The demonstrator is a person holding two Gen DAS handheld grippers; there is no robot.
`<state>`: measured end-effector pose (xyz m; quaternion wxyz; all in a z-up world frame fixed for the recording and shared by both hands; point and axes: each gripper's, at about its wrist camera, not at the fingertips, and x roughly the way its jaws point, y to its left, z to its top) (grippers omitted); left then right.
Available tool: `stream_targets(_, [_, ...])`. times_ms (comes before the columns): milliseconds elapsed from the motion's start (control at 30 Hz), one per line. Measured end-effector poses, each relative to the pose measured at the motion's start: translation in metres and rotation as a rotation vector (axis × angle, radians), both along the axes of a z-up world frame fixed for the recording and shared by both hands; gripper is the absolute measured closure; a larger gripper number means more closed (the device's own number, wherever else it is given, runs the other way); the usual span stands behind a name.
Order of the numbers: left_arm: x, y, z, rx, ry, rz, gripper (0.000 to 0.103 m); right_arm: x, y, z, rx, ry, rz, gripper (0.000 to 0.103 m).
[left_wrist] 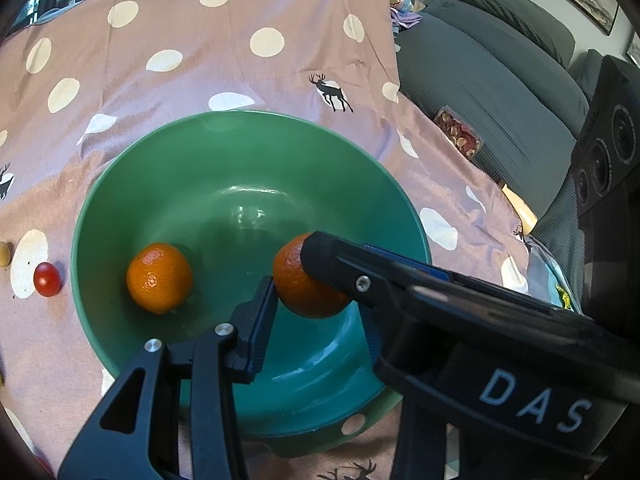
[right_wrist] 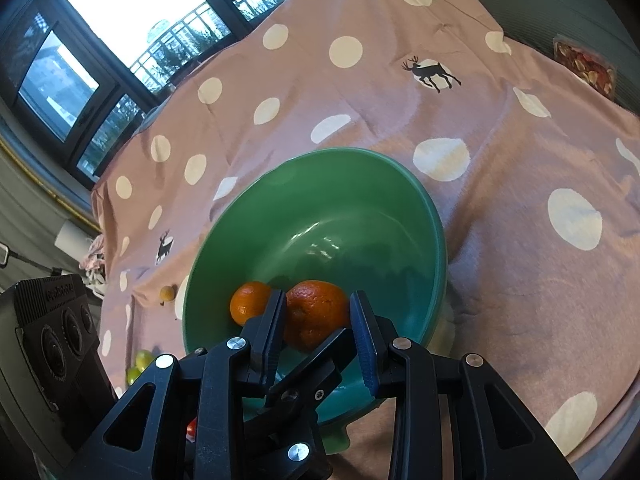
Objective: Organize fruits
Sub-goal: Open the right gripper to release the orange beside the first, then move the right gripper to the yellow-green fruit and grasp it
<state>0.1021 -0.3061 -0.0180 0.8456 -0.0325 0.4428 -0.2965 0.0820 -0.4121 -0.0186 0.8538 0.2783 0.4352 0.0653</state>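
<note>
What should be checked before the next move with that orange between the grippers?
1. Held orange sits between the right gripper fingers: ok.
2. Firm grip on it: cannot tell; contact at one pad is unclear.
3. Held orange is within the green bowl rim: ok.
4. Free bowl floor beside the other orange: ok.
5. Left gripper clear of the right one: not ok; both crowd the same fruit.
6. All fruit gathered: not ok; a cherry tomato lies on the cloth.
</note>
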Motion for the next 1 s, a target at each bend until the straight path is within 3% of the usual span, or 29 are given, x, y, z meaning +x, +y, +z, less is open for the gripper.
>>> stream_targets(467, [-0.004, 0.004, 0.007, -0.015, 0.000, 0.004, 0.061, 0.002, -0.001, -0.001, -0.011, 0.005, -0.012, 0.068])
stream_targets(567, [-0.008, 0.011, 0.014, -0.033, -0.007, 0.003, 0.055, 0.000, -0.002, 0.004, 0.013, -0.021, -0.010, 0.068])
stream_targets(767, [-0.023, 0.052, 0.037, -0.053, -0.065, 0.067, 0.047, -0.009, 0.003, 0.022, 0.006, -0.093, -0.016, 0.068])
stream_targets(1000, [-0.045, 0.140, 0.064, -0.029, -0.149, 0.247, 0.038, -0.017, 0.022, 0.045, 0.037, -0.171, 0.041, 0.063])
